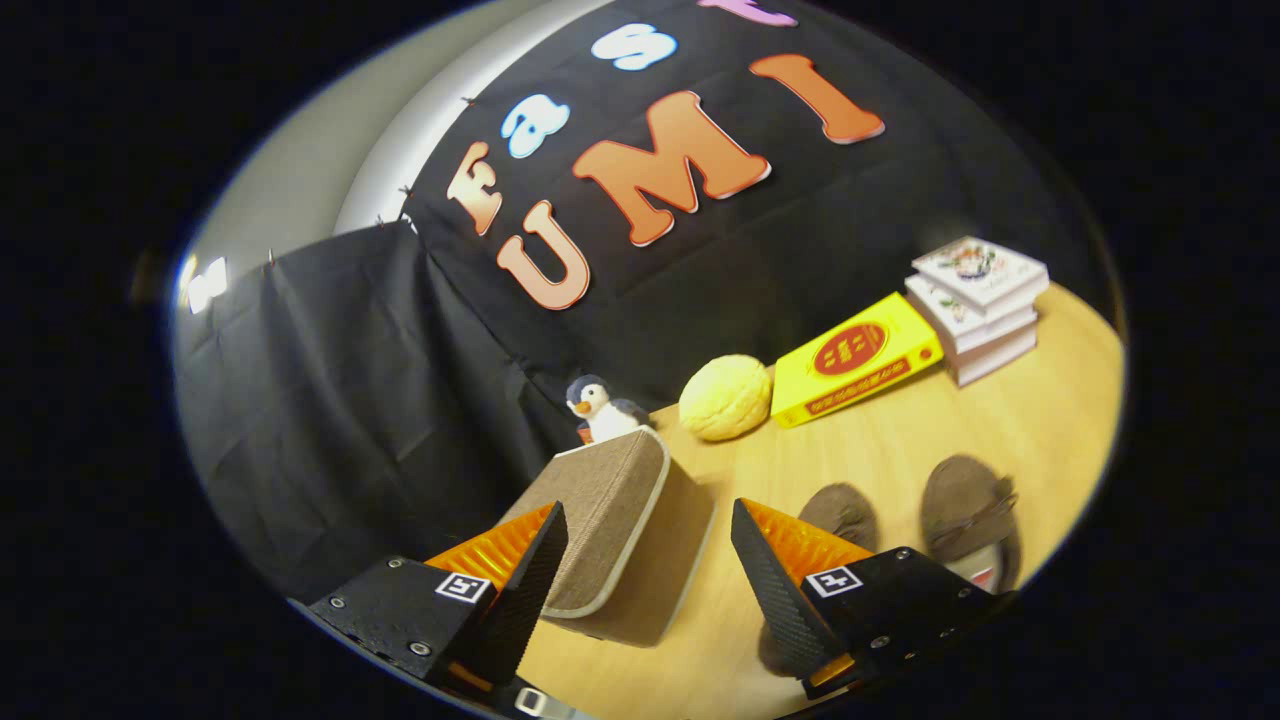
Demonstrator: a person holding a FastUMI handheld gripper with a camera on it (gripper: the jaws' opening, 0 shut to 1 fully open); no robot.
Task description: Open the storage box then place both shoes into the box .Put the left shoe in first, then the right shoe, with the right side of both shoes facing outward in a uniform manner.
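The gripper [645, 560] is hovering with its fingers spread wide, holding nothing. The storage box [620, 530], lid closed, is sitting between the fingers and just ahead, its long side running away toward the wall. Two brown shoes [915, 520] are lying side by side beyond the right finger, long axes running away from the gripper. Farther off, a penguin toy [600, 407], a yellow ball [725, 397], a yellow box [857, 358] and stacked books [980, 305] are resting on the wooden table [1000, 430].

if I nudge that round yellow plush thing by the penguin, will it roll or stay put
The yellow plush looks soft and light, so a nudge would probably slide or wobble it rather than roll it far. Its base seems flattened against the table. The open gripper is well short of it.
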